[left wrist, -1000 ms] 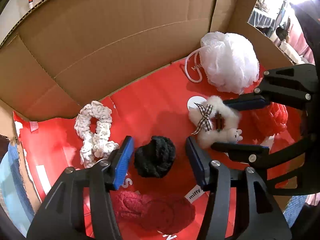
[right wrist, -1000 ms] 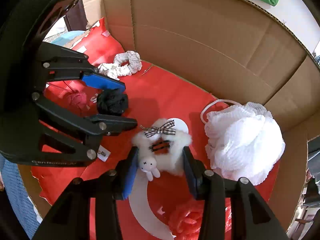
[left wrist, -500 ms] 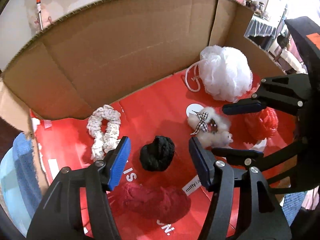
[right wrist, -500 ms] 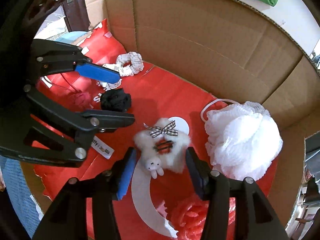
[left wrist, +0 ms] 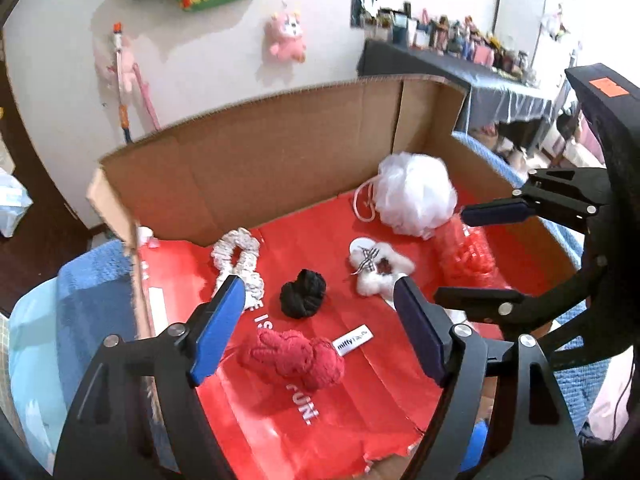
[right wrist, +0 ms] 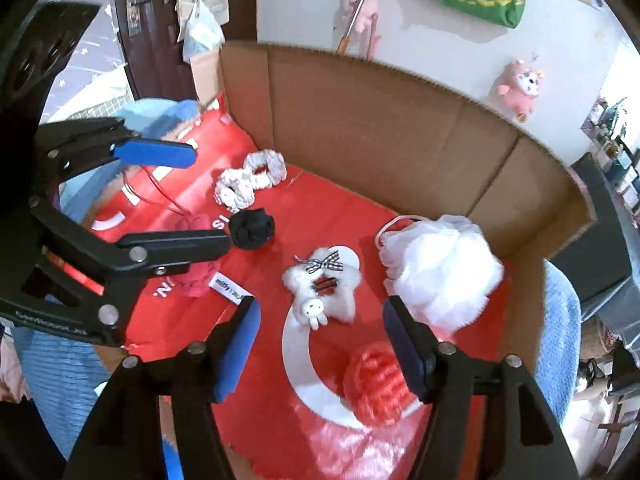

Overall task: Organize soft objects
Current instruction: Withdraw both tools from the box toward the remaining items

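A cardboard box (left wrist: 280, 168) lined with red paper holds soft things. A white scrunchie (left wrist: 238, 260), a black scrunchie (left wrist: 303, 294), a red knitted toy (left wrist: 294, 358), a white fluffy star clip with a bow (left wrist: 378, 270), a white bath pouf (left wrist: 416, 200) and a red-orange mesh ball (left wrist: 466, 256) lie inside. My left gripper (left wrist: 320, 316) is open and empty above the black scrunchie and red toy. My right gripper (right wrist: 320, 332) is open and empty above the star clip (right wrist: 326, 290), beside the pouf (right wrist: 440, 276) and the mesh ball (right wrist: 378, 380).
The box walls (right wrist: 380, 140) rise at the back and sides. A blue towel (left wrist: 80, 300) lies under the box at the left. A pink plush (left wrist: 286, 38) hangs on the wall behind. A cluttered dark shelf (left wrist: 460, 68) stands at the back right.
Both grippers have pulled up and back from the box floor, staying open. The star clip and black scrunchie lie where they were, now farther from the fingers.
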Tool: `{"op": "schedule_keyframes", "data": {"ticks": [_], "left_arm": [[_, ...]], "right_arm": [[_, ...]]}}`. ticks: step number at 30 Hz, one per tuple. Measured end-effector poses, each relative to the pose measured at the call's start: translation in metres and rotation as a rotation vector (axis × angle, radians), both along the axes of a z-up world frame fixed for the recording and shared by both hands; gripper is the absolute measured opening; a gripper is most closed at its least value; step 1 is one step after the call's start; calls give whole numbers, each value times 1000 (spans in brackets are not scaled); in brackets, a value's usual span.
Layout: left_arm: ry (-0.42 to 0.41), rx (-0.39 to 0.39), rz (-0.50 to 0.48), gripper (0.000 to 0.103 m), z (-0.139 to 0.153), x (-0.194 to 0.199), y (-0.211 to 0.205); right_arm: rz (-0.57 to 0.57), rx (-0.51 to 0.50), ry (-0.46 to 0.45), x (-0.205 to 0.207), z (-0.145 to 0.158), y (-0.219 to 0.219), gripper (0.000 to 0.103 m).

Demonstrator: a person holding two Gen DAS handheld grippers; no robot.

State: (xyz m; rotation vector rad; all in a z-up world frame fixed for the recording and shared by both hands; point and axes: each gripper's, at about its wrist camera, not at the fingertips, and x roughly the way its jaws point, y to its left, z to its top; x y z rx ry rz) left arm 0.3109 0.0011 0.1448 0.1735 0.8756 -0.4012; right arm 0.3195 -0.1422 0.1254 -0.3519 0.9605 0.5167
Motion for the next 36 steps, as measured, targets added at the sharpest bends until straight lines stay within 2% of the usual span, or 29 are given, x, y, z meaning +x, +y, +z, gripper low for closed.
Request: {"op": "schedule_keyframes", "data": {"ticks": [3,6,13,21,28,36], "left_arm": [[-60,-5,31,81,13,-18,3],[-109,-28,48,88,25,-36,4],[-242,-95,116,97,49,-90,11],[-368,-136,171,98,62,-150,16],[-439,-174,202,100,61,-202,19],[-473,-180,239,100,37,-250,18]], "right_arm": [[-21,26,-33,-16,16,-8,73],[-38,40,-78,-34,32,-13,76],[-73,79,-193,-81,63,-27,93],[-138,156,-334,-145,85,-47,103],[-209,212,-407,-196,87,-67,103],[-298,221,-484,-250,63,-86,103]]}}
